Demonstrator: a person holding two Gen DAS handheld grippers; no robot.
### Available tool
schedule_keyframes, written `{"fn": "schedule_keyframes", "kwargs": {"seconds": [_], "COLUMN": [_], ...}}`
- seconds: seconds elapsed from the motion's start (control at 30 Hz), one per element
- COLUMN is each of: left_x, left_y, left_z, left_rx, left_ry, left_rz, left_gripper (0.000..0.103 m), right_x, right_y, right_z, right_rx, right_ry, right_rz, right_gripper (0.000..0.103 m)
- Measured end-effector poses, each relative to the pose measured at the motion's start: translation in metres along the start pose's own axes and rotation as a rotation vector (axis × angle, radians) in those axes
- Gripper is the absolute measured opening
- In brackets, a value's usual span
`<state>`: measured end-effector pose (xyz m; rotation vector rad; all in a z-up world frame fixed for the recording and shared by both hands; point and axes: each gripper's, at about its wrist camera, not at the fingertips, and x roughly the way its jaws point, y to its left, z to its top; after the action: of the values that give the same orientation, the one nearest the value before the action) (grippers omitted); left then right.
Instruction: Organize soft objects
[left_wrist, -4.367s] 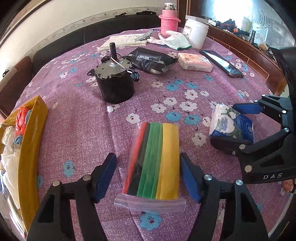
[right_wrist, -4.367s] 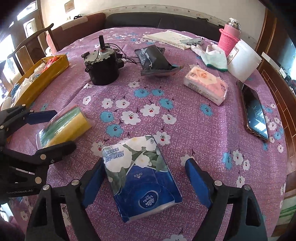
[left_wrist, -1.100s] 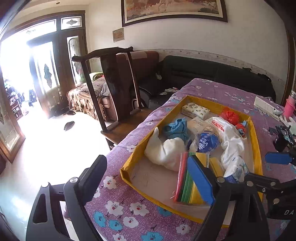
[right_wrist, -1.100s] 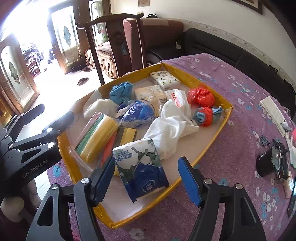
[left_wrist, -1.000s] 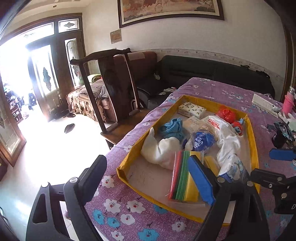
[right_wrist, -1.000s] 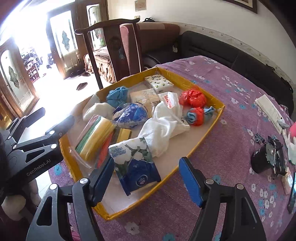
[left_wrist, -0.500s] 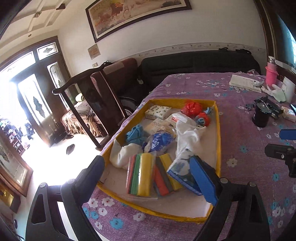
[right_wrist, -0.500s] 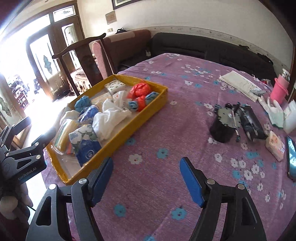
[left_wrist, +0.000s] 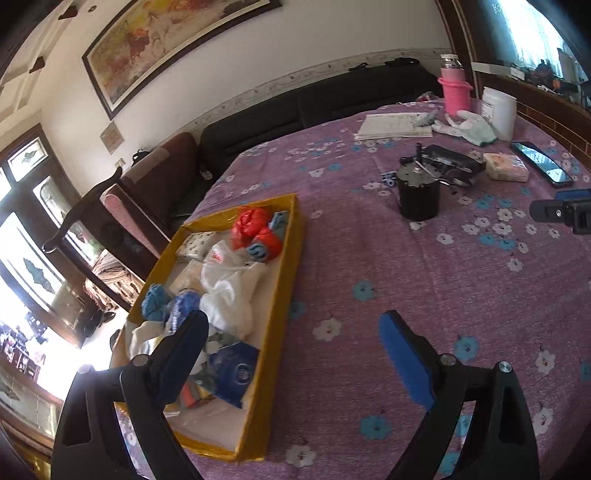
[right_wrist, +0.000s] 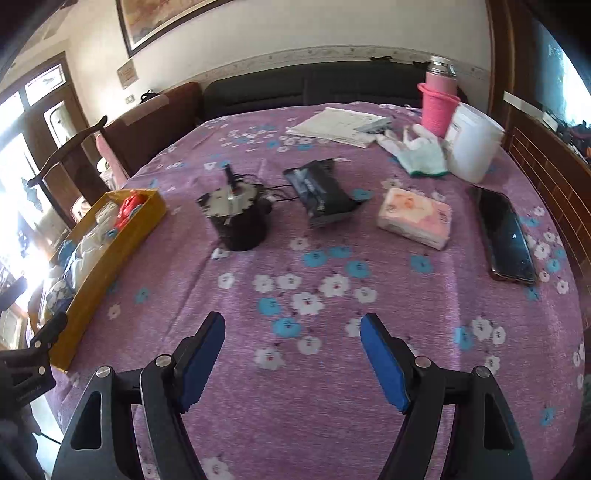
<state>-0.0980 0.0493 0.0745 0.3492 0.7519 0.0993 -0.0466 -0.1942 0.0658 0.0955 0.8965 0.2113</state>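
Observation:
A yellow tray (left_wrist: 286, 280) on the purple flowered table holds soft things: red bundles (left_wrist: 251, 225), a white bag (left_wrist: 229, 291), blue cloths (left_wrist: 155, 301) and a blue tissue pack (left_wrist: 232, 373). The tray also shows at the left of the right wrist view (right_wrist: 110, 254). My left gripper (left_wrist: 295, 343) is open and empty over the tray's right edge. My right gripper (right_wrist: 291, 343) is open and empty above bare tablecloth. A pink tissue pack (right_wrist: 413, 218), a black pouch (right_wrist: 321, 192) and a white glove (right_wrist: 421, 151) lie farther back on the table.
A black motor can (right_wrist: 238, 218) stands mid-table. A phone (right_wrist: 504, 232) lies at the right. A white tub (right_wrist: 474, 146), a pink flask (right_wrist: 439, 99) and papers (right_wrist: 336, 127) stand at the back. A wooden chair (left_wrist: 92, 229) stands beside the tray.
Both grippers have swung right, away from the tray toward the middle of the table. The striped pack and the blue tissue pack stay in the tray. Both grippers remain open.

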Motion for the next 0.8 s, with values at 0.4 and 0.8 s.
{"fn": "schedule_keyframes", "kwargs": {"seconds": [0.4,0.8], "left_x": [0.012,0.03], "left_y": [-0.051,-0.053], "left_z": [0.002,-0.003], "left_rx": [0.062,0.025], "left_ry": [0.064,0.109], "left_rz": [-0.128,-0.212], "left_gripper": [0.093,0.093], "right_x": [-0.001,0.041], "right_y": [-0.079,-0.123], "right_z": [0.039,0.06], "right_rx": [0.065,0.171], "right_ry": [-0.095,-0.024], "right_rz": [-0.119,-0.142], "right_gripper": [0.081,0.083]}}
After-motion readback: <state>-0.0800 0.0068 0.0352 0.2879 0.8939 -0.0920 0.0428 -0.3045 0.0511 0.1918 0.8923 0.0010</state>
